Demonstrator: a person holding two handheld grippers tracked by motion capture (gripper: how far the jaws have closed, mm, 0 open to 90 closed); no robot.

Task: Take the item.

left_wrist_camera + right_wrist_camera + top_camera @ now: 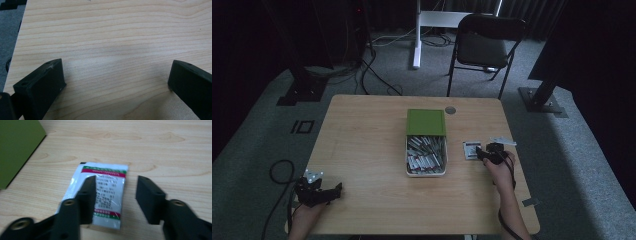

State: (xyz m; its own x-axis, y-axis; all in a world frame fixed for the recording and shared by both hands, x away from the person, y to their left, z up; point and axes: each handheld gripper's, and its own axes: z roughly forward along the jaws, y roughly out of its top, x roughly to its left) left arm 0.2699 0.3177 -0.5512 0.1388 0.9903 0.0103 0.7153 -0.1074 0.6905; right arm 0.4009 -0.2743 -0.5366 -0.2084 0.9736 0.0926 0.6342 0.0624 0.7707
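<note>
A white sachet (470, 149) with green and red bands and small print lies flat on the wooden table (362, 130), right of the box. My right gripper (482, 152) hovers just over the sachet (110, 192). In the right gripper view its jaws (116, 180) stand open, the left one over the sachet's middle, the right one beyond its edge, neither pressing on it. My left gripper (337, 189) rests near the table's front left corner, and its jaws (116, 65) are spread wide over bare wood with nothing between them.
A white box (426, 156) holding several sachets stands at the table's middle, its green lid (425, 122) (17, 147) lying behind it. A round grommet (450, 110) sits near the far edge. A black folding chair (484, 45) stands beyond the table.
</note>
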